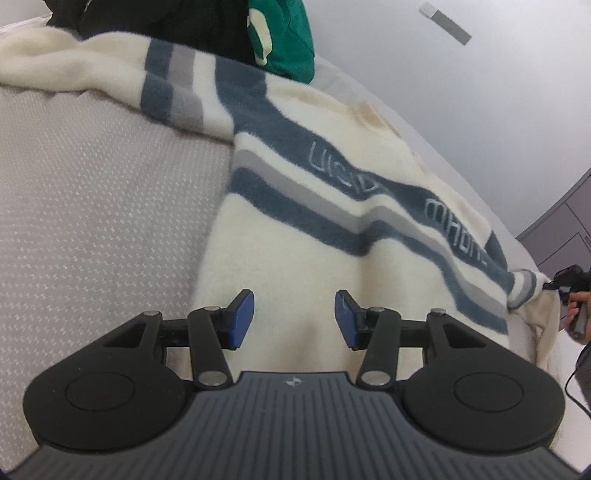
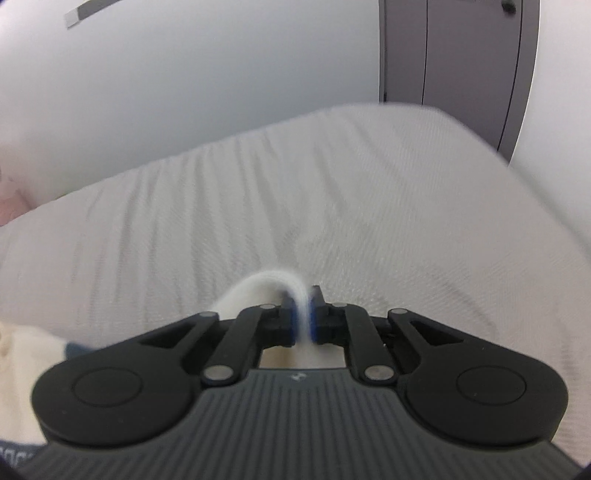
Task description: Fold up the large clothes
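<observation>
A large cream sweater [image 1: 325,158] with blue and grey stripes and stitched lettering lies spread on the bed. My left gripper [image 1: 294,319] hovers open over its lower cream part, blue pads [image 1: 243,319] apart with nothing between them. In the right wrist view my right gripper [image 2: 303,317] is shut on a fold of the sweater's cream fabric [image 2: 258,286], which arches up out of the jaws to the left. In the left wrist view the right gripper [image 1: 569,282] shows at the far right edge, holding the sweater's sleeve end, with a hand behind it.
The bed has a pale textured cover [image 1: 92,192], also the white bed surface [image 2: 332,184]. A dark garment [image 1: 159,22] and a green one [image 1: 288,37] lie at the bed's far end. A grey wardrobe [image 2: 454,51] stands against the white wall.
</observation>
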A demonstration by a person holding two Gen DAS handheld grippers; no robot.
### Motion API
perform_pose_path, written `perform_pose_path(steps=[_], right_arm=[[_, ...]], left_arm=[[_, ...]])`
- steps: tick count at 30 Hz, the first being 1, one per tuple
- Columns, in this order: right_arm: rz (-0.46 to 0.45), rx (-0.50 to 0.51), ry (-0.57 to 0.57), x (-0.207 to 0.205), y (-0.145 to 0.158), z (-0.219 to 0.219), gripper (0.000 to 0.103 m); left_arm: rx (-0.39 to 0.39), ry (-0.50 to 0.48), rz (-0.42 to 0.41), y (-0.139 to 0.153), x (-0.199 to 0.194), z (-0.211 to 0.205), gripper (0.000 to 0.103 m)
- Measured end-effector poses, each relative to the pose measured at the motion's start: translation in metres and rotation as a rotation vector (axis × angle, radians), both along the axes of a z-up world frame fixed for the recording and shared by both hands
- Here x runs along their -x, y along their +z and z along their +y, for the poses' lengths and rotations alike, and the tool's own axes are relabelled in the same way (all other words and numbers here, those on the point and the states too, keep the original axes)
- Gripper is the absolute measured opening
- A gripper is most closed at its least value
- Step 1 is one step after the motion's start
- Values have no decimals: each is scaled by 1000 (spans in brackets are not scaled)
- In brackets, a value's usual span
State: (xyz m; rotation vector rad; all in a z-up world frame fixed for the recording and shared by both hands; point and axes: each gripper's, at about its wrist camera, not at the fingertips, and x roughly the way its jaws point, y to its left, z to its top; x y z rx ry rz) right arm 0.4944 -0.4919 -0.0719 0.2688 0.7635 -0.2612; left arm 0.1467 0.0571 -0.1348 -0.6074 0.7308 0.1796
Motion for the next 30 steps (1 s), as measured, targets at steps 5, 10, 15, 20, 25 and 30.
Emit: perform_pose_path(steps=[5, 10, 15, 20, 25, 30], right_arm=[[-30, -90, -16, -6, -27, -26, 46], [-97, -97, 48, 30, -16, -38, 66], [-114, 4, 143, 85, -4, -42, 66], [-86, 22, 206, 131, -21, -37, 66], [36, 170, 279, 153, -67, -16, 55], [19, 271, 244, 157, -56, -26, 11]], left_arm=[[-11, -3, 13, -5, -17, 2, 54], [8, -12, 3, -3, -15, 3, 54], [10, -24, -29, 4, -1, -1, 54], [-41, -24, -70, 15, 14, -8, 54], [-65, 7, -77, 17, 21, -6, 54], [-79, 49, -67, 17, 23, -2, 54]])
